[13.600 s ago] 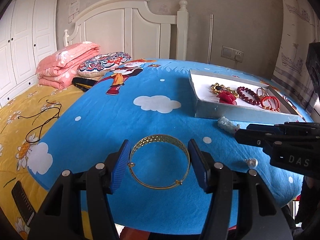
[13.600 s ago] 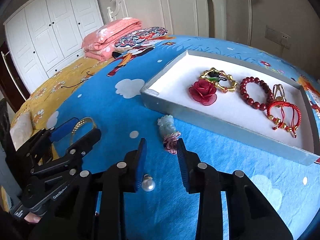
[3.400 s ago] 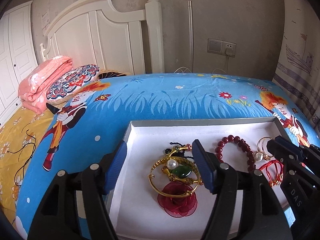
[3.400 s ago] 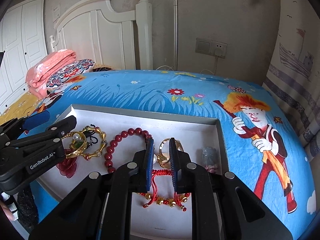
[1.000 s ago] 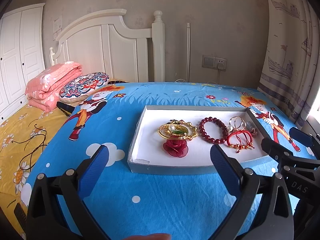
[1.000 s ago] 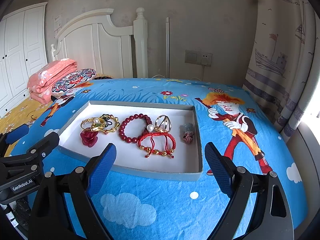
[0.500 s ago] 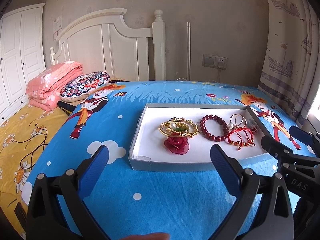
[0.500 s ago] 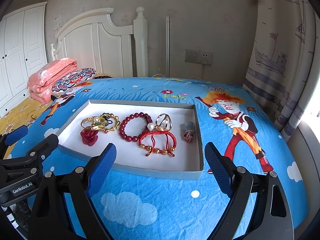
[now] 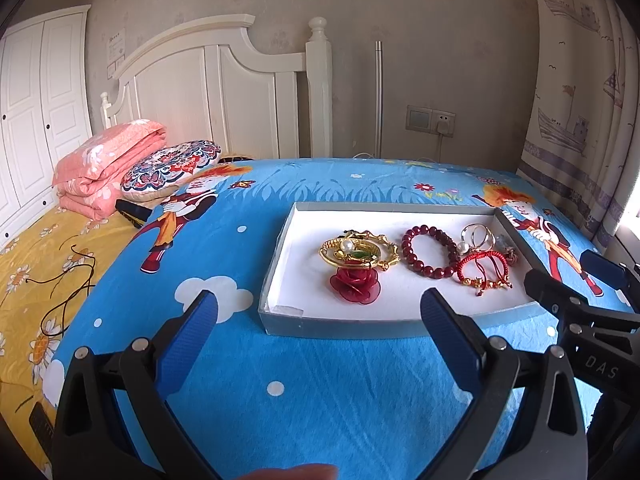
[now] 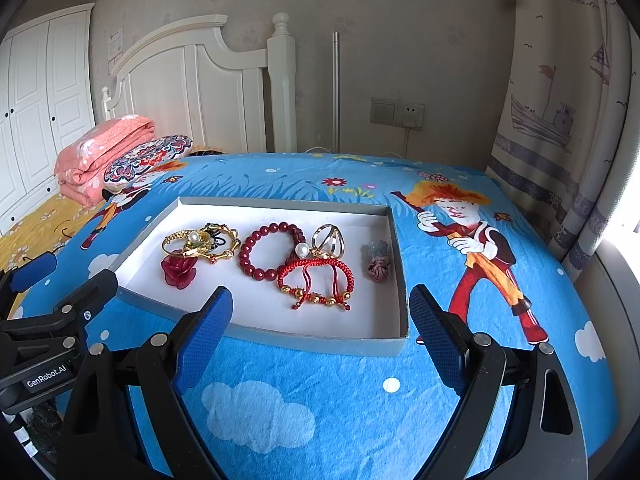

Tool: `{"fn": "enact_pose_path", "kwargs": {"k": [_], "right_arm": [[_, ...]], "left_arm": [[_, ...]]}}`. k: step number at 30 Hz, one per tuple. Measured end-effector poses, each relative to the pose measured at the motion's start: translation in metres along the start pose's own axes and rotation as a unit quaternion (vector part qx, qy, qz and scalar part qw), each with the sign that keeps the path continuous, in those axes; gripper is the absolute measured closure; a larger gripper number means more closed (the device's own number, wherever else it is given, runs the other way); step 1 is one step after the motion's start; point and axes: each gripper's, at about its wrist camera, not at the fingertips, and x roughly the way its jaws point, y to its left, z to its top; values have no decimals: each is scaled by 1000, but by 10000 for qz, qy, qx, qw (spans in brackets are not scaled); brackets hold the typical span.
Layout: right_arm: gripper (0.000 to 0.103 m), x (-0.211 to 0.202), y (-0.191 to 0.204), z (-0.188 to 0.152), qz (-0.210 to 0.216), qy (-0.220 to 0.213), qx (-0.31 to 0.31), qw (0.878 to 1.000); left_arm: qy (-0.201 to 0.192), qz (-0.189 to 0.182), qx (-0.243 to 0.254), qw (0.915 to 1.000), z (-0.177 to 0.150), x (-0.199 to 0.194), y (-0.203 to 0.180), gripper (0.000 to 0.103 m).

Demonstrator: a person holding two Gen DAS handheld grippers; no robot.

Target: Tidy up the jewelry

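Both grippers, left [image 9: 318, 318] and right [image 10: 320, 320], have backed off from the tray [image 10: 320, 342], jaws spread, empty. Pearl [image 10: 301, 249], apparently an earring, now inside; sorting looks complete.

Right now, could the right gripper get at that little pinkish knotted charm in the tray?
Probably yes. The right gripper is open and empty, the tray has no lid, and the knotted charm lies alone near the right wall, apart from the red cord bracelet.

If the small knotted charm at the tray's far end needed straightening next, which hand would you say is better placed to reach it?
Probably the right. The right gripper is open and empty at the tray's near wall, with the knotted charm almost straight ahead. From the left gripper, also open, the charm lies far right, beyond the bracelets.
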Motion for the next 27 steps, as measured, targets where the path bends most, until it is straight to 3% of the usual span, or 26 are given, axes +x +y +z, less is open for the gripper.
{"fn": "enact_pose_path", "kwargs": {"k": [27], "right_arm": [[19, -2, 4, -4, 46, 14, -14, 10000]], "left_arm": [[25, 75, -67, 9999, 1, 0, 3, 5]]}}
